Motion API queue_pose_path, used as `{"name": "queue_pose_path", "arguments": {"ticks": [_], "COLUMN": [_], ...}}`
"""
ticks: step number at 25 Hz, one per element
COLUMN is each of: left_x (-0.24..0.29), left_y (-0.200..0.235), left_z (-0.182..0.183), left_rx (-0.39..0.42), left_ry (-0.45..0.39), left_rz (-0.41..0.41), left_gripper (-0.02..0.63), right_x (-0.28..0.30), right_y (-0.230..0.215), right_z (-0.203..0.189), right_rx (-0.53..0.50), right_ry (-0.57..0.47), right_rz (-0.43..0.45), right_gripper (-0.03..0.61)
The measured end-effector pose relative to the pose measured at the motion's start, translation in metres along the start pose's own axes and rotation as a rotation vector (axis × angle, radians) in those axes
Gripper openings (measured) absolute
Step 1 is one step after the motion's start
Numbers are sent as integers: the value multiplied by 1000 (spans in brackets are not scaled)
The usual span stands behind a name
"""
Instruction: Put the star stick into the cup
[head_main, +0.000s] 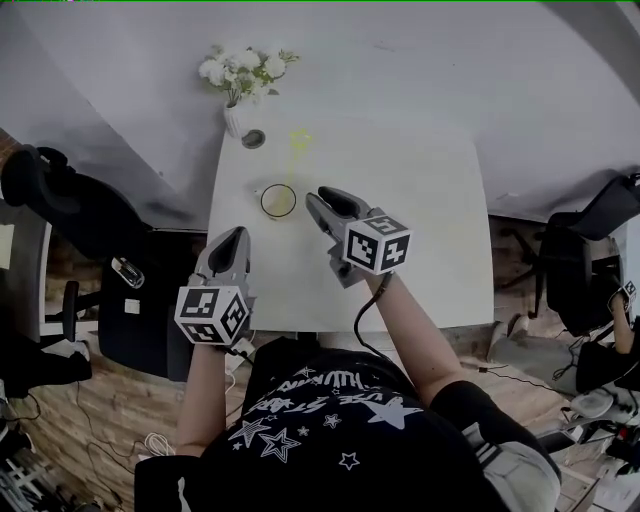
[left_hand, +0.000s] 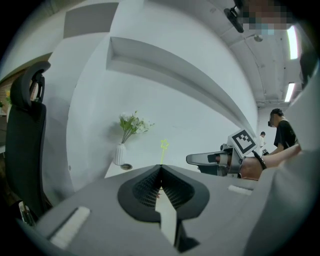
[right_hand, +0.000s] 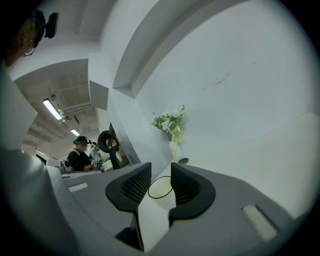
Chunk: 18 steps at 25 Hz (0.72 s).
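Observation:
A clear cup (head_main: 278, 200) with a dark rim stands on the white table (head_main: 420, 230). The yellow-green star stick (head_main: 299, 142) rises from it, leaning toward the far side, star end up. My right gripper (head_main: 324, 198) hovers just right of the cup with open jaws and nothing between them. Along its jaws I see the cup rim (right_hand: 161, 187) and the star (right_hand: 176, 134) above. My left gripper (head_main: 229, 240) sits at the table's near left edge, its jaws shut on nothing. From there the star stick (left_hand: 163, 146) shows over the jaw tips, its lower part hidden.
A white vase of white flowers (head_main: 240, 78) and a small dark round object (head_main: 254, 139) stand at the table's far left. Black chairs flank the table on the left (head_main: 60, 190) and right (head_main: 585, 250). A person (right_hand: 80, 156) sits in the background.

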<state>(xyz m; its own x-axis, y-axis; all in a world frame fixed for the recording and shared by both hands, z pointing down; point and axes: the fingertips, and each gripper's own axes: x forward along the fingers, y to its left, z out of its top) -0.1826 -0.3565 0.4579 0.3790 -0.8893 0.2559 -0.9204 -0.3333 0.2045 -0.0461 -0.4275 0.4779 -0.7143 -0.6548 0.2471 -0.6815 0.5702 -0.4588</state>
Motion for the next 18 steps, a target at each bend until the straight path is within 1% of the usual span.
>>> {"name": "queue_pose_path", "arguments": {"ticks": [3, 6, 10, 14, 18], "left_x": [-13, -22, -34, -46, -58], "left_y": [-14, -28, -46, -62, -77], "left_z": [1, 2, 1, -1, -6], "left_rx": [8, 14, 20, 24, 25], "left_ry": [-12, -23, -37, -48, -53], "left_rz": [-2, -1, 3, 4, 5], "left_gripper": [3, 3, 3, 3, 3], "right_x": [-22, -42, -67, -89, -109], "right_y": [9, 14, 20, 31, 39], "right_z": [3, 6, 6, 6, 2], "right_rx": [-12, -17, -30, -45, -64], "right_ry": [-21, -44, -56, -67, -68], "right_rz": [4, 6, 15, 43, 50], "right_gripper": [116, 57, 15, 15, 15]}}
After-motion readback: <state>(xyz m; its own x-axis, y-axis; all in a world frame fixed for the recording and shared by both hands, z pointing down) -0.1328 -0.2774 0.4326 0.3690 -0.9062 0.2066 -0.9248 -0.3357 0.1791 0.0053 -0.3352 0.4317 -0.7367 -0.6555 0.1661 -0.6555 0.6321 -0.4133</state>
